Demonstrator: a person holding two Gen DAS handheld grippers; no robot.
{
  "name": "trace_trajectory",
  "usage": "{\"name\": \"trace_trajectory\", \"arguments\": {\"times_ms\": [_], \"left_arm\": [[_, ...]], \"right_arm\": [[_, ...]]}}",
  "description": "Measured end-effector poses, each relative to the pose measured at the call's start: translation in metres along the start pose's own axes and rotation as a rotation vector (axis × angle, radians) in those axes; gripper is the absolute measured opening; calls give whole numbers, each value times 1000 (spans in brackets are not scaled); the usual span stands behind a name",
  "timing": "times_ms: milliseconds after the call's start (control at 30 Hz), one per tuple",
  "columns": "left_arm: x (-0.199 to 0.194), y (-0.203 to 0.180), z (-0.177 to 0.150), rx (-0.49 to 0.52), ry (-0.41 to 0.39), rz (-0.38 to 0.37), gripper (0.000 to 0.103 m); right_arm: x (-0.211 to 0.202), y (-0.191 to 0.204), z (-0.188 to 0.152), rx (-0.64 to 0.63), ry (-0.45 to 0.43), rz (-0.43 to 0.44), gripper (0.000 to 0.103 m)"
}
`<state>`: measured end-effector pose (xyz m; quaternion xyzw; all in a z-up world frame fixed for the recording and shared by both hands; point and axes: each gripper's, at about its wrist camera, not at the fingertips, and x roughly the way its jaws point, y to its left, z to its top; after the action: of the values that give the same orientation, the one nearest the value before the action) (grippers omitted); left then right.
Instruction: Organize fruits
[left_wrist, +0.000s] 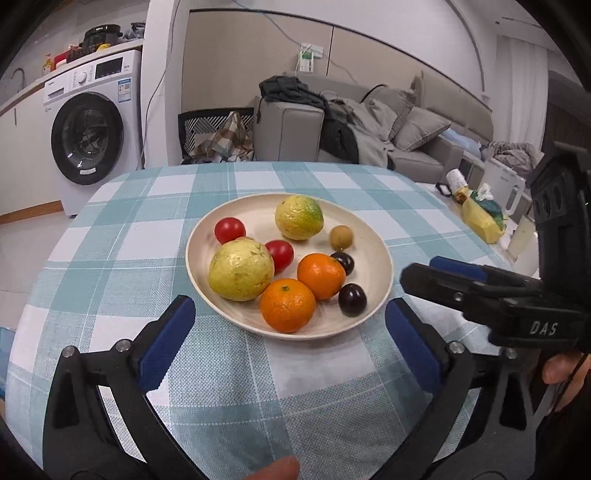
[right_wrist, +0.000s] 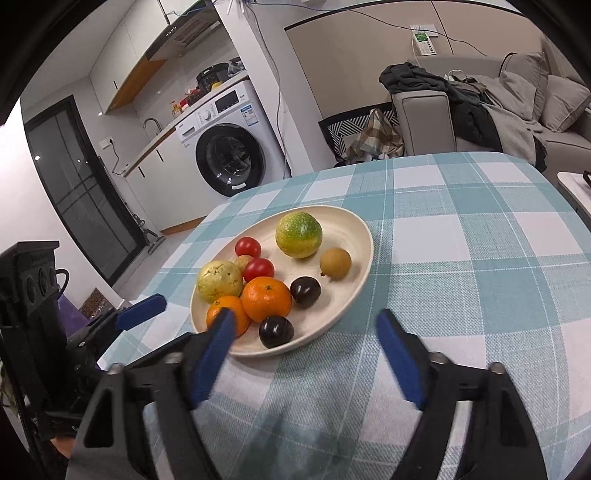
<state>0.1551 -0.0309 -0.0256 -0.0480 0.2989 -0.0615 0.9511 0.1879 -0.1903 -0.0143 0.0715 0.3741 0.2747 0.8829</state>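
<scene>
A cream plate (left_wrist: 373, 236) (right_wrist: 354, 236) sits on the checked tablecloth and holds the fruit. On it lie a pale yellow guava (left_wrist: 241, 268) (right_wrist: 219, 279), a green-yellow citrus (left_wrist: 299, 217) (right_wrist: 299, 235), two oranges (left_wrist: 287, 305) (right_wrist: 267, 298), two red tomatoes (left_wrist: 229, 229) (right_wrist: 248, 246), two dark plums (left_wrist: 352, 299) (right_wrist: 276, 331) and a small brown fruit (left_wrist: 341, 237) (right_wrist: 335, 264). My left gripper (left_wrist: 291, 317) is open just short of the plate's near rim, with nothing between its fingers. My right gripper (right_wrist: 306, 325) is open too, at the plate's near right edge, and holds nothing.
The table (left_wrist: 110, 236) is round, with its edge falling away at the left and far side. A washing machine (left_wrist: 92, 133) stands beyond on the left and a grey sofa (left_wrist: 406, 122) heaped with clothes behind. A side table with a yellow bag (left_wrist: 480, 218) is at the right.
</scene>
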Motion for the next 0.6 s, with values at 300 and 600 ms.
{"name": "trace_trajectory", "arguments": {"times_ms": [300, 600], "left_arm": [[-28, -6, -9, 36, -59, 31, 103], [-57, -8, -21, 44, -105, 60, 103]], "right_arm": [[-29, 12, -11, -124, -75, -4, 103], [-49, 22, -21, -188, -148, -16, 103]]}}
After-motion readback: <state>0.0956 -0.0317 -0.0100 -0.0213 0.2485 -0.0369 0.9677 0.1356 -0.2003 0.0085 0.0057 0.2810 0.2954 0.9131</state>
